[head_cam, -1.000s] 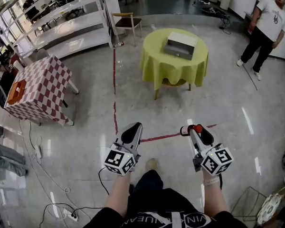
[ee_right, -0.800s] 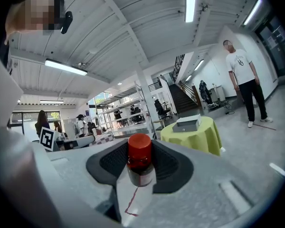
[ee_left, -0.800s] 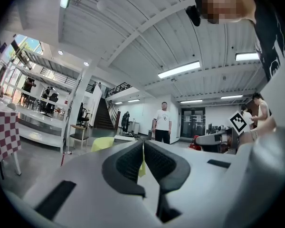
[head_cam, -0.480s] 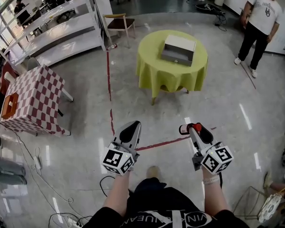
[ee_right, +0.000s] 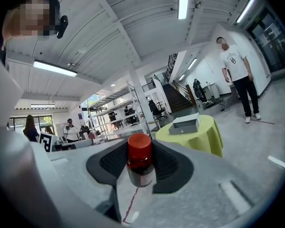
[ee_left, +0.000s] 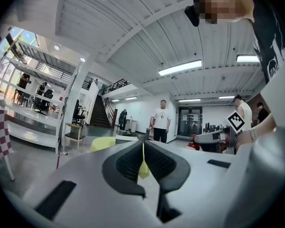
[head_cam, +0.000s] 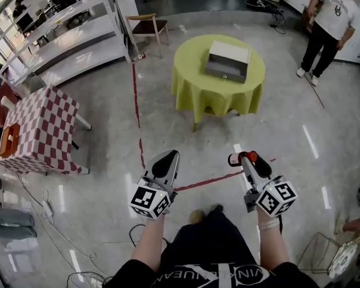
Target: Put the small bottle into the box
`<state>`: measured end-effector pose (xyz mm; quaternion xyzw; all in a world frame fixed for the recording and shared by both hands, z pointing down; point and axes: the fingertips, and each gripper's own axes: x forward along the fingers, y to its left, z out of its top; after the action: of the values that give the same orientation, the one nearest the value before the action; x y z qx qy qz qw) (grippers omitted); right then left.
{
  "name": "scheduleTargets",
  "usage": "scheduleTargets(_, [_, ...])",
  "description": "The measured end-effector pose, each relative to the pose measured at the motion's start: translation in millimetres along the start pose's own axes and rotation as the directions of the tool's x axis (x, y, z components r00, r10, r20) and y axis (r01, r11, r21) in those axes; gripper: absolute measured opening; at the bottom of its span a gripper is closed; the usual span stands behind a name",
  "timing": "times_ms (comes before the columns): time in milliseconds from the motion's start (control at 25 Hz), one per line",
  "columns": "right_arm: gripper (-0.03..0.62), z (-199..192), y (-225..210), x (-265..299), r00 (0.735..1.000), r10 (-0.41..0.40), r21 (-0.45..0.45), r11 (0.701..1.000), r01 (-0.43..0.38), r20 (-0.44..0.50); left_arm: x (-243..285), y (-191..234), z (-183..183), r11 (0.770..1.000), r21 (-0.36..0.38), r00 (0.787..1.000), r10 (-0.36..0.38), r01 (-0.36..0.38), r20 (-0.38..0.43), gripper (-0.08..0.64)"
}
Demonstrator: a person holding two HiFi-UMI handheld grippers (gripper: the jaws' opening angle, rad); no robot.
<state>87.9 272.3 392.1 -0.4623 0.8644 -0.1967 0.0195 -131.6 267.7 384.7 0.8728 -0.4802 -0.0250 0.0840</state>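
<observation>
My right gripper (head_cam: 243, 159) is shut on the small bottle (ee_right: 140, 160), brown glass with a red cap and a pale label, upright between the black pads. In the head view the bottle (head_cam: 240, 158) shows at that gripper's tip, over the floor. The grey box (head_cam: 228, 60) lies on a round table with a yellow-green cloth (head_cam: 192, 80), a few steps ahead and slightly left of that gripper. From the right gripper view the box (ee_right: 185, 124) is ahead to the right. My left gripper (head_cam: 163, 164) is shut with nothing in it; only a thin slit shows between its pads (ee_left: 128, 163).
A red-and-white checkered table (head_cam: 39, 131) stands at the left, white shelves (head_cam: 66, 35) and a chair (head_cam: 149, 27) behind it. A person (head_cam: 324, 23) stands at the back right. Red tape (head_cam: 138, 113) runs along the floor. Cables (head_cam: 48, 209) lie at the left, a wire basket (head_cam: 324, 257) at the lower right.
The person carrying the grippers has stepped forward; the checkered table has slid left in view. Both grippers keep their places, the bottle still in the right one.
</observation>
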Motion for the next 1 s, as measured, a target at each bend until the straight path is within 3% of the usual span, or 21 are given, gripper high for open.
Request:
scheduleTargets(440, [0.147,5.8,-13.3,34.7,1.0,0.02,0.016,1.0,-0.02,0.006,15.4,23.0,-4.9,0.999,-0.012,1.0,0.029,-0.03,-0.008,0.014])
scheduleTargets(1000, [0.147,37.9,-52.1,110.8,0.998,0.058,0.007,0.998,-0.058,0.01,96.3,60.5,13.4,1.0,0.001,1.0,0.028,-0.028,0.007,0.014])
